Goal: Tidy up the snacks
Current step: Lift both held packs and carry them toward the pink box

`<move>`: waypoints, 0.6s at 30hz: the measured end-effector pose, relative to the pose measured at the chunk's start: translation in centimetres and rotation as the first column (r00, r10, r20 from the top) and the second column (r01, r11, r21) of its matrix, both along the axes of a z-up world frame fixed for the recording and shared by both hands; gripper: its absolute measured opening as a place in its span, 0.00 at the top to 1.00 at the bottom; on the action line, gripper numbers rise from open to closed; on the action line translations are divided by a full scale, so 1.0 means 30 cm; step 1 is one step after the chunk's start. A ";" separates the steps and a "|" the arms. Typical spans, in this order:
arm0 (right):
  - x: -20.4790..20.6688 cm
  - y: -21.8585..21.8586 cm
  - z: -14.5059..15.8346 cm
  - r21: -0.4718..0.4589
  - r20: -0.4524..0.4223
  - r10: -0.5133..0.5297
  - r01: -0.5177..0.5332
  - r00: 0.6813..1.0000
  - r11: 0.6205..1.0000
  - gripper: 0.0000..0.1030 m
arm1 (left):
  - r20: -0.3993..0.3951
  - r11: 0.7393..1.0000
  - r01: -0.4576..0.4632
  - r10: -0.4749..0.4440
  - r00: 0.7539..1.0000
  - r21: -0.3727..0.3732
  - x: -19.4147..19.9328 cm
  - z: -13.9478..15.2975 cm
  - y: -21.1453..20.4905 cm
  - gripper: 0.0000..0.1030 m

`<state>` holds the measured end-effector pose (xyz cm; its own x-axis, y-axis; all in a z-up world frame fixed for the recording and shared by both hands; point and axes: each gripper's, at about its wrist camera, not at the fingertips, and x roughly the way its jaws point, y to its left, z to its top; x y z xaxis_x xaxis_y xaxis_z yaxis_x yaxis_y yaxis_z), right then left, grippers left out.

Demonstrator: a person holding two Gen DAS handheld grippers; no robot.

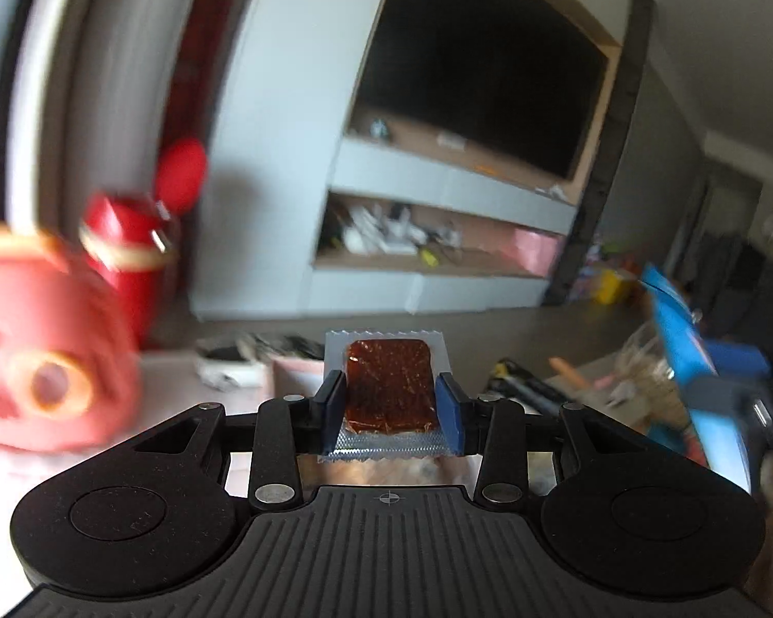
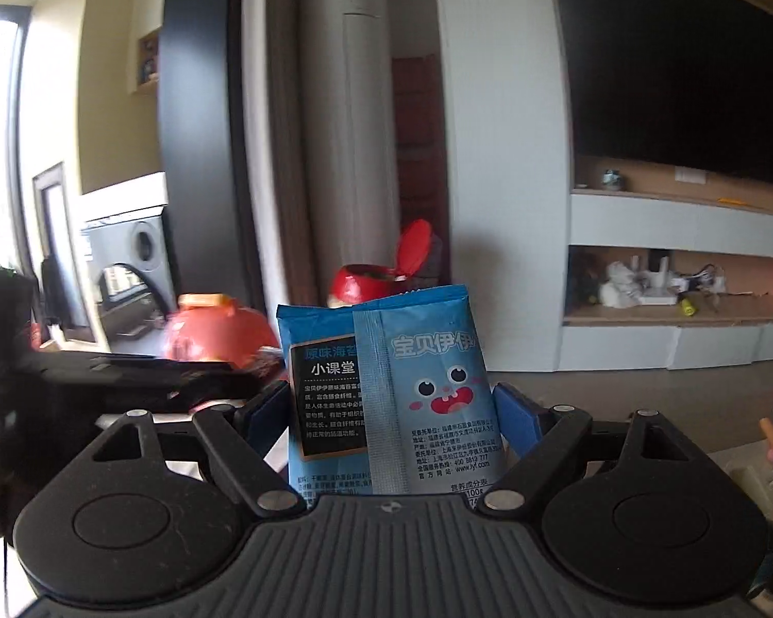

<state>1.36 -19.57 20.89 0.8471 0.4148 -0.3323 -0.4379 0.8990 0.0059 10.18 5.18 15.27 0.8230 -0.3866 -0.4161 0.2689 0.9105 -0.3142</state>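
My left gripper (image 1: 390, 407) is shut on a clear packet holding a flat brown snack slab (image 1: 390, 386), held up in the air. My right gripper (image 2: 391, 412) is shut on a blue seaweed snack packet (image 2: 386, 391) with a cartoon face, held upright. That blue packet also shows blurred at the right edge of the left wrist view (image 1: 680, 340), with the right gripper around it. The left gripper shows as a dark shape at the left of the right wrist view (image 2: 129, 376).
A red round jar (image 1: 41, 360) is close on the left, also seen in the right wrist view (image 2: 216, 332). A red canister with an open flip lid (image 1: 129, 252) stands behind it. Small items lie on the table at right (image 1: 592, 381). A TV cabinet (image 1: 438, 216) stands far behind.
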 end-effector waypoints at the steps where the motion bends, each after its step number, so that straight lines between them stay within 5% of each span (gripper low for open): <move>1: 0.014 -0.009 -0.004 -0.010 0.003 -0.013 0.013 1.000 1.000 0.18 | -0.057 0.999 0.013 -0.016 0.998 -0.052 0.071 -0.037 0.002 0.58; 4: 0.093 -0.006 -0.029 -0.047 -0.014 -0.046 0.045 0.999 0.998 0.18 | -0.173 0.992 -0.019 -0.003 0.985 -0.124 0.227 -0.178 0.029 0.61; 10: 0.316 0.070 -0.098 -0.077 -0.121 -0.105 0.097 0.987 0.992 0.18 | -0.092 0.970 -0.095 0.076 0.993 -0.222 0.174 -0.265 0.138 0.61; 18: 0.646 0.312 -0.273 -0.072 -0.349 -0.180 0.166 0.919 0.984 0.17 | -0.116 0.977 -0.165 0.150 0.982 -0.135 0.064 -0.287 0.262 0.61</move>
<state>20.73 -10.21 12.72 0.7290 0.2524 -0.6362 -0.2516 0.9633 0.0938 12.10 13.03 6.66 0.8333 -0.3172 -0.4529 0.0843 0.8824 -0.4629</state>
